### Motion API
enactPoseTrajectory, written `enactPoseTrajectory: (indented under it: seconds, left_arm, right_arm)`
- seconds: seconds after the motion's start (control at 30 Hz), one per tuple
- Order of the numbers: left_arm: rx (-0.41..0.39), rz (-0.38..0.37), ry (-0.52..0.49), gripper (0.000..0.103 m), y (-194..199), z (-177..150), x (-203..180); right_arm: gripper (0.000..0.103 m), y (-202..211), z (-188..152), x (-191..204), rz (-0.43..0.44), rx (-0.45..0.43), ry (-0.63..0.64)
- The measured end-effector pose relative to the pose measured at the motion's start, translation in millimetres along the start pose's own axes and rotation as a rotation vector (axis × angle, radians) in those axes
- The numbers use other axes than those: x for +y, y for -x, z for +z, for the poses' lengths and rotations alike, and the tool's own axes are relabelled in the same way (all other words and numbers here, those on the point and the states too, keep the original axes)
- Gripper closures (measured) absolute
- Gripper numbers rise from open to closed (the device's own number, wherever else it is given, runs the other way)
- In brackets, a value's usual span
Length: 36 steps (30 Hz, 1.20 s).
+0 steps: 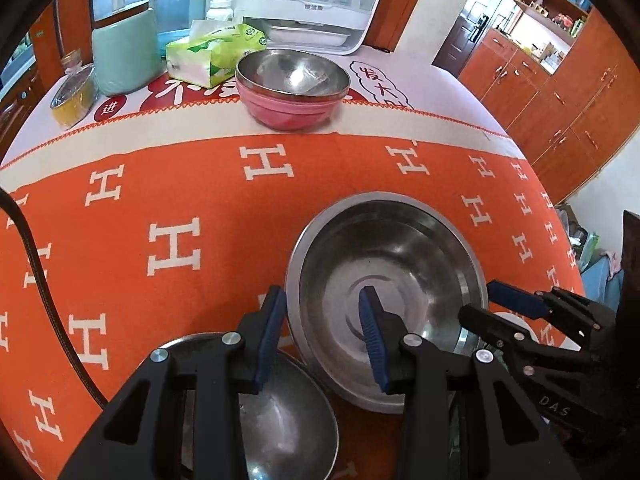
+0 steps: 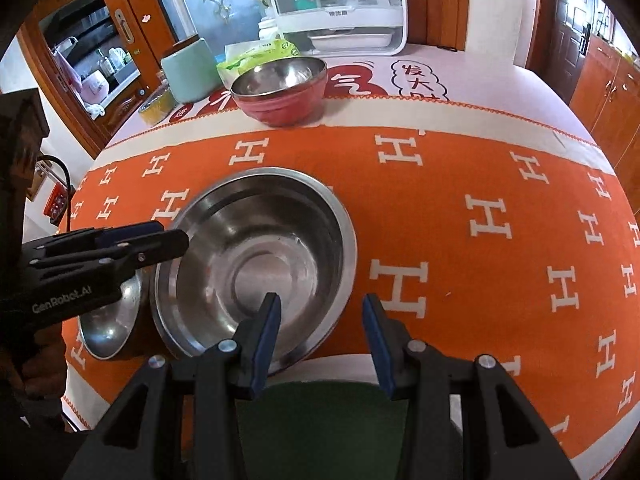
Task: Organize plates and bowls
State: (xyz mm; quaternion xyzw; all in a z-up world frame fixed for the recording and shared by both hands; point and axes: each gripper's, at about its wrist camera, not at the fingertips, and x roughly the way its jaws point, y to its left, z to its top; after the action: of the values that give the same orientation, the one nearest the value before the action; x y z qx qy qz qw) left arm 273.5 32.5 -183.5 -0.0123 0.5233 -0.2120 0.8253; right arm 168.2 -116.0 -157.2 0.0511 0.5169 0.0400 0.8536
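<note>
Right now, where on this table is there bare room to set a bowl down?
Free: the orange cloth right of the large steel bowl, and the strip between it and the pink bowl. Crowded: the near-left corner, where the small steel dish sits against the large bowl, and the back around the tissue pack.

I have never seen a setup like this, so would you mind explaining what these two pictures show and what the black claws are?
The black claws are handheld two-finger grippers, one in each of a person's hands, each carrying a fisheye camera looking along its fingers. One picture comes from the left gripper, the other from the right gripper. Both are open and hold nothing. On the orange tablecloth sits a large steel bowl; both grippers straddle its rim at opposite sides. A smaller steel bowl lies beside it. Farther back stands a pink bowl with a steel bowl nested inside, near a tissue pack.
</note>
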Motion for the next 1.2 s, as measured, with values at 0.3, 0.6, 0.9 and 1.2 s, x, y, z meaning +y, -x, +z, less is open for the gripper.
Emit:
enactPoseTrajectory:
  seconds: [0.3,0.6,0.9,1.2]
  left_arm:
    - [0.027,0.001,0.012,0.069,-10.5,0.5,0.1]
    - [0.032,0.015,0.018,0.081,-12.6,0.9,4.6]
    - [0.043,0.015,0.025,0.082,-8.3,-0.1,4.7]
    - [0.012,0.016,0.018,0.082,7.8,-1.8,1.3]
  right_arm:
    - [0.061,-6.5,2.3,2.8,-0.009,0.007,0.019]
    - [0.07,-7.2,1.7,2.6,-0.038,0.004,0.021]
    - [0.086,0.3,-0.1,-3.6,-0.048,-0.019,-0.011]
    - [0.091,16.4,-0.7,-3.2,-0.041,-0.081,-0.018]
